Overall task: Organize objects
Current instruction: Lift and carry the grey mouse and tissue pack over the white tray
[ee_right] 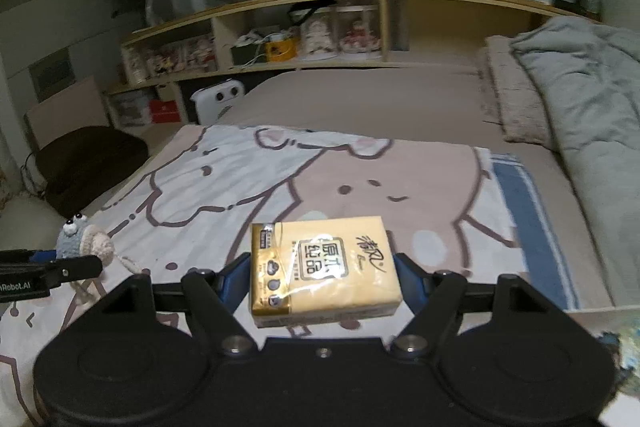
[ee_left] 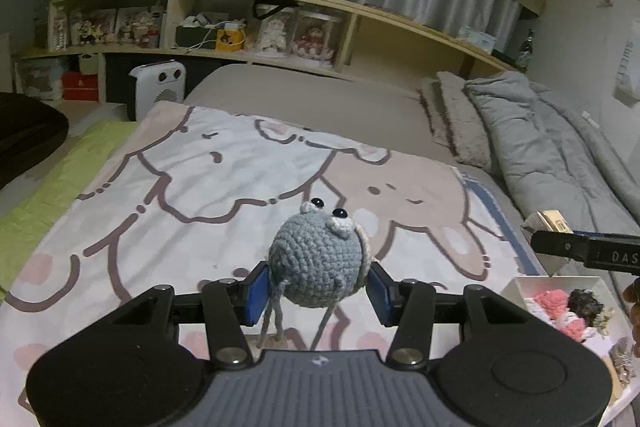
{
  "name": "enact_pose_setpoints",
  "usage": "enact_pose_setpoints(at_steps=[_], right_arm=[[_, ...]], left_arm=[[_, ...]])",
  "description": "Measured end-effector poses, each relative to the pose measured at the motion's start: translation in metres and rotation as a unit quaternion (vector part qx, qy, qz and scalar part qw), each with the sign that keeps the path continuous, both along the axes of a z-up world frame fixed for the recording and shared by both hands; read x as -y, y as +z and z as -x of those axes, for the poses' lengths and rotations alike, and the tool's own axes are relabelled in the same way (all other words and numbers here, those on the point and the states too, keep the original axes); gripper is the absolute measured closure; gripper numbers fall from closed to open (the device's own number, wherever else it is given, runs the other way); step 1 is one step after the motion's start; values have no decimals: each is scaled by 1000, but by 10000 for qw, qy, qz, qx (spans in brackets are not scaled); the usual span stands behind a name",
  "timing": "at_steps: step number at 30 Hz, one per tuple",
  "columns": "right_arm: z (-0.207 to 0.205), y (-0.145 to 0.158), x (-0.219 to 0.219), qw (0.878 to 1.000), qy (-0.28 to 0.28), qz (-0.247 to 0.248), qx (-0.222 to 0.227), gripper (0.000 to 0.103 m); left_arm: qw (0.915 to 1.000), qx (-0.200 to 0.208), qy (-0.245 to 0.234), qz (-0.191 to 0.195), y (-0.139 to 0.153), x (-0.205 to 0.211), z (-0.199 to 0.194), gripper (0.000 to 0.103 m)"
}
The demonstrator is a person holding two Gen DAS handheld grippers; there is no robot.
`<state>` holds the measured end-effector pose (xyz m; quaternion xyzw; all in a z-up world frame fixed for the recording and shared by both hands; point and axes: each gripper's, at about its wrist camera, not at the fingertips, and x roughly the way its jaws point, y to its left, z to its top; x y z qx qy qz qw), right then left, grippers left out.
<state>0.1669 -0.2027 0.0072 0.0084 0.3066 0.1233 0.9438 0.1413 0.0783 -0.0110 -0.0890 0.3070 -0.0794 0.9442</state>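
Note:
My left gripper [ee_left: 318,289] is shut on a grey crocheted snail toy [ee_left: 318,259] with black bead eyes, held above the cartoon blanket [ee_left: 192,187]. The toy's strings hang down below it. My right gripper [ee_right: 322,281] is shut on a yellow tissue pack [ee_right: 320,267], held flat above the same blanket [ee_right: 280,179]. The right gripper and the pack's corner [ee_left: 548,221] show at the right edge of the left wrist view. The left gripper holding the snail [ee_right: 80,239] shows at the left edge of the right wrist view.
A white box [ee_left: 560,283] with pink and dark crocheted pieces sits at the bed's near right corner. Folded grey bedding [ee_left: 540,131] lies along the right. A wooden shelf [ee_left: 280,23] with figurines stands behind the bed, a white heater [ee_left: 158,87] beside it.

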Motion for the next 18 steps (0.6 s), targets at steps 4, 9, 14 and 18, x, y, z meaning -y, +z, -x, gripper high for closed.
enact_pose_setpoints(at_steps=[4,9,14,18], right_arm=[[16,7,23,9998,-197,-28,-20,28],[38,17,55,9989,-474,17,35,28],[56,23,86,9972,-751,46,22,28],[71,22,110,9954,-952,66,-64,28]], left_arm=[[9997,113,-235,-40,8,19,5,51],[9978,218,-621,49,18,52,12,51],[9937,252,-1086,152,21,92,23,51],[9884,226,-1493,172,19,128,33,51]])
